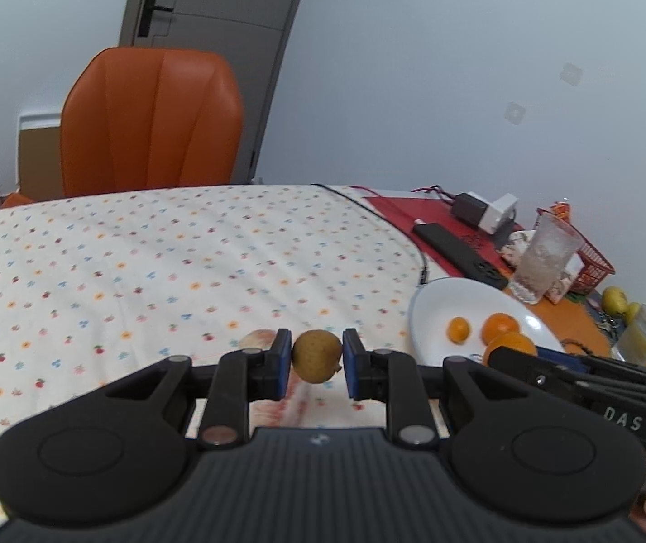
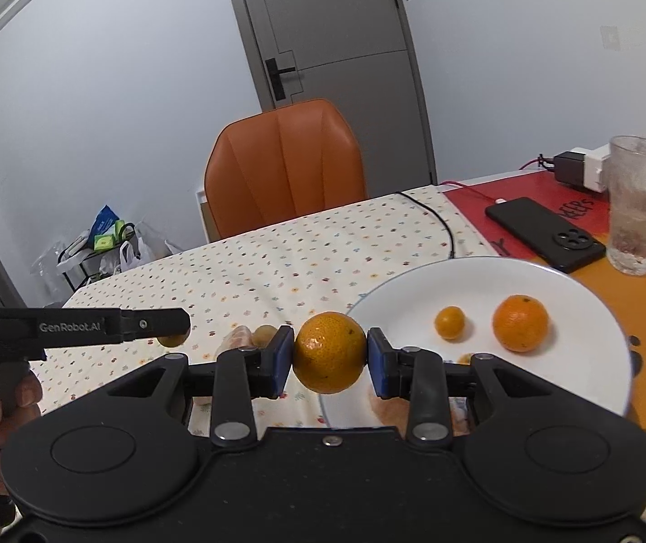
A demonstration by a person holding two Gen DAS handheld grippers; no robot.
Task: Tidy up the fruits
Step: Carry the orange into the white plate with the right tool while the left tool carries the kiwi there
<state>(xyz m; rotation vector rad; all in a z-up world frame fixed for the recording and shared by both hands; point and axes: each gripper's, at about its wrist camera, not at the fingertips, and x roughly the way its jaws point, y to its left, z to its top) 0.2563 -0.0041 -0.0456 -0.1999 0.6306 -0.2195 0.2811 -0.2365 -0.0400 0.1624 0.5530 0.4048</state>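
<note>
Over the white round plate, the right gripper clamps a big orange for placing; the left gripper grips a small brownish-yellow round fruit, probably next.

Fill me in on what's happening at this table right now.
A person is sorting fruit with a pair of hand-held tongs. The left tongs are shut on a small brownish fruit above the flowered tablecloth. The right tongs are shut on a large orange at the near rim of the white plate. Two fruits already lie on the plate: a small orange and a medium one.
</note>
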